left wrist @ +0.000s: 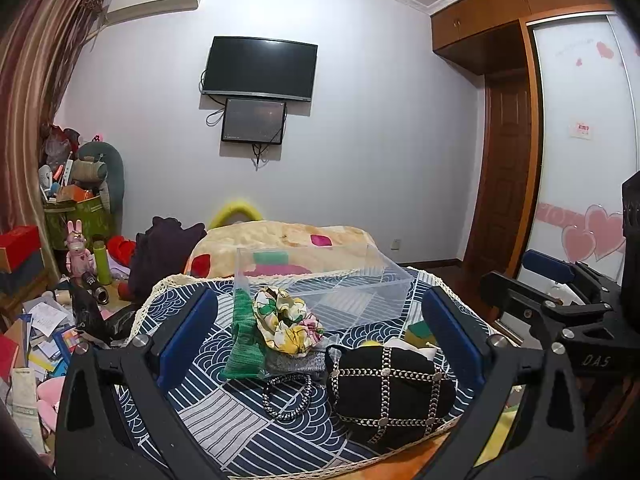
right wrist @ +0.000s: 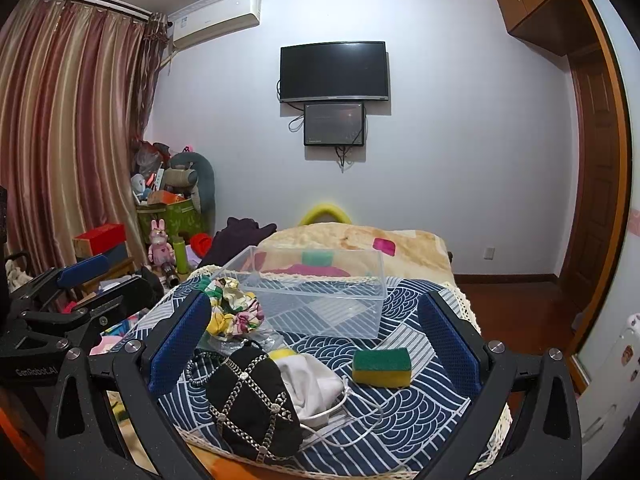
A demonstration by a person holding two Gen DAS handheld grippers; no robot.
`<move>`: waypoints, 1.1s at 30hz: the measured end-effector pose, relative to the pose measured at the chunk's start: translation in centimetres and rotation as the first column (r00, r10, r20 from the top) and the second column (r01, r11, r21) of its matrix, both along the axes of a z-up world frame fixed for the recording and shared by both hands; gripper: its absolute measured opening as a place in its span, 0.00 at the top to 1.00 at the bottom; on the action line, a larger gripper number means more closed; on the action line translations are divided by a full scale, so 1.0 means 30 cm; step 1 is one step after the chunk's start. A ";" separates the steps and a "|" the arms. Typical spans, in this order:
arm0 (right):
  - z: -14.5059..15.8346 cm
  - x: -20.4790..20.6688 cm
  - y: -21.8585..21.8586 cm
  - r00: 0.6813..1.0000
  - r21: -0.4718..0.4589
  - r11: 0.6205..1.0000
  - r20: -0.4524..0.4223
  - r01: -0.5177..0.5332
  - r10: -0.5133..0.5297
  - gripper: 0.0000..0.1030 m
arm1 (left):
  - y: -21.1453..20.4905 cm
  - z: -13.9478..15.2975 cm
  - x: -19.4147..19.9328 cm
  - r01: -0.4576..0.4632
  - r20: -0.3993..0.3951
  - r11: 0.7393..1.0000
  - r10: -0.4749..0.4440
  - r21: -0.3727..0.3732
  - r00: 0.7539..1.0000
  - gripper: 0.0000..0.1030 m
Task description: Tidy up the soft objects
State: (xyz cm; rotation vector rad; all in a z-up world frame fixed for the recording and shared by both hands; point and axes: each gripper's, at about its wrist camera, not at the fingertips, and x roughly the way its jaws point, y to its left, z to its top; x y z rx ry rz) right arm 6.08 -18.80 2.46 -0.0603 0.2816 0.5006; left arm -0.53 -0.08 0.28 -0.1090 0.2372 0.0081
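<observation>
A clear plastic box (left wrist: 352, 296) (right wrist: 320, 300) stands empty on the patterned cloth. In front of it lie a floral scrunchie (left wrist: 288, 320) (right wrist: 234, 314), a green knitted cloth (left wrist: 244, 344), a black pouch with chain lattice (left wrist: 392, 392) (right wrist: 252, 396), a black-and-white cord (left wrist: 288, 396), a white drawstring bag (right wrist: 316, 384) and a green-yellow sponge (right wrist: 382, 366) (left wrist: 418, 334). My left gripper (left wrist: 320, 340) is open above the pile, holding nothing. My right gripper (right wrist: 320, 344) is open over the pouch, bag and sponge, holding nothing.
The blue wave-patterned cloth (left wrist: 224, 420) (right wrist: 416, 404) covers a small table. A blanket-covered bed (left wrist: 280, 244) lies behind it. Clutter, boxes and toys (left wrist: 76, 248) crowd the left side. A wardrobe (left wrist: 576, 140) stands at the right. The other gripper shows at each view's edge (left wrist: 568, 304) (right wrist: 60, 308).
</observation>
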 end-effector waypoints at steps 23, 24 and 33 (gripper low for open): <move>0.010 -0.013 -0.002 1.000 0.007 1.000 0.013 -0.005 0.005 0.00 | -0.009 0.014 -0.018 -0.004 0.015 1.000 0.004 0.009 1.000 0.00; 0.012 -0.013 -0.003 1.000 0.008 1.000 0.014 -0.005 0.005 0.00 | -0.010 0.013 -0.018 -0.003 0.015 1.000 0.003 0.009 1.000 0.00; 0.011 -0.014 -0.004 1.000 0.010 1.000 0.017 -0.005 0.005 0.00 | -0.008 0.015 -0.018 -0.003 0.015 1.000 0.003 0.010 1.000 0.00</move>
